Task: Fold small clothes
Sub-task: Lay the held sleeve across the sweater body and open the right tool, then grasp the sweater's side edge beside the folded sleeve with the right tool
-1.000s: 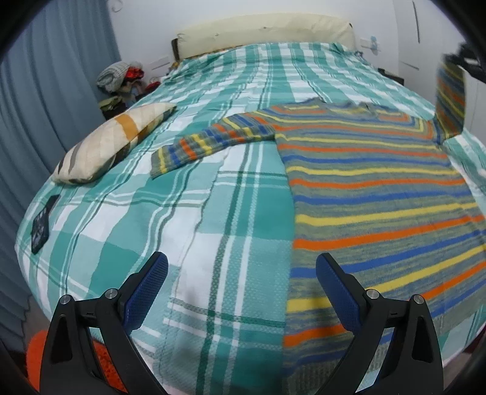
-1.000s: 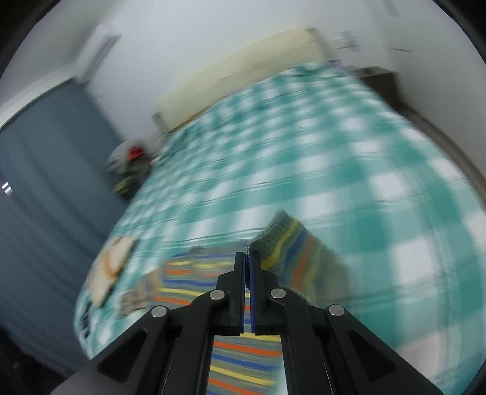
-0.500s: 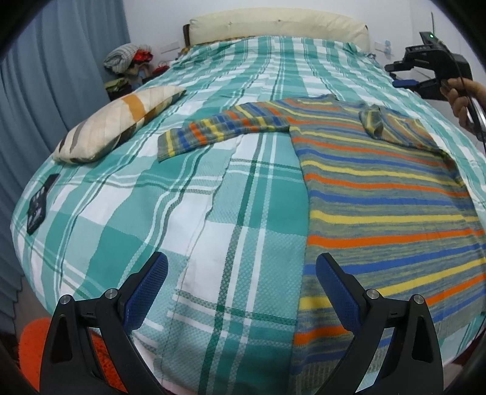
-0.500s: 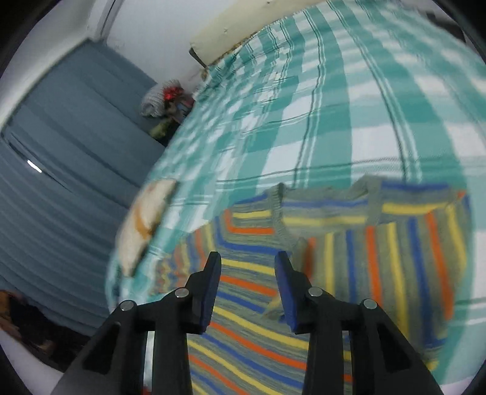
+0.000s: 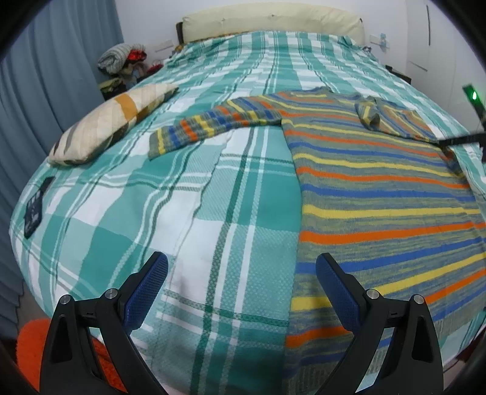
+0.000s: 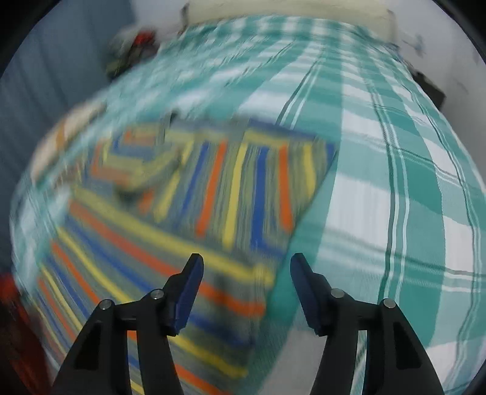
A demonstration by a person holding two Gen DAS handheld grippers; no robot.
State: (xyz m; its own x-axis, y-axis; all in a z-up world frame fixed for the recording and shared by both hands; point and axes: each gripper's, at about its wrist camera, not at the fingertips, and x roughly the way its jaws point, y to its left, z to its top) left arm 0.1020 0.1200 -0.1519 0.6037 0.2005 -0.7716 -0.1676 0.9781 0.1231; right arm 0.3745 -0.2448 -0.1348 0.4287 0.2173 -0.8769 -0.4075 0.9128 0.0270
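One striped sweater [image 5: 379, 188] is lying flat on the plaid bed [image 5: 194, 188], one sleeve folded over its chest (the other stretching toward a pillow [image 5: 112, 118]); both the left gripper [image 5: 241, 291] and right gripper [image 6: 246, 291] are hovering with jaws apart, gripping nothing

The sweater [image 5: 379, 170] is soft knitted wool, fuzzy and matt, with tiny ribs along its edges. The bedspread [image 5: 194, 194] under it is woven cloth with a bumpy, waffle-like feel. The pillow [image 5: 112, 120] looks like quilted cloth with stitched diamonds. The left gripper [image 5: 241, 290] is hard black plastic (a little shiny) with small silver metal screws. Its fingers [image 5: 145, 293] wear blue pads with a dotted, rubbery look. The headboard [image 5: 273, 16] looks like smooth cream leather.
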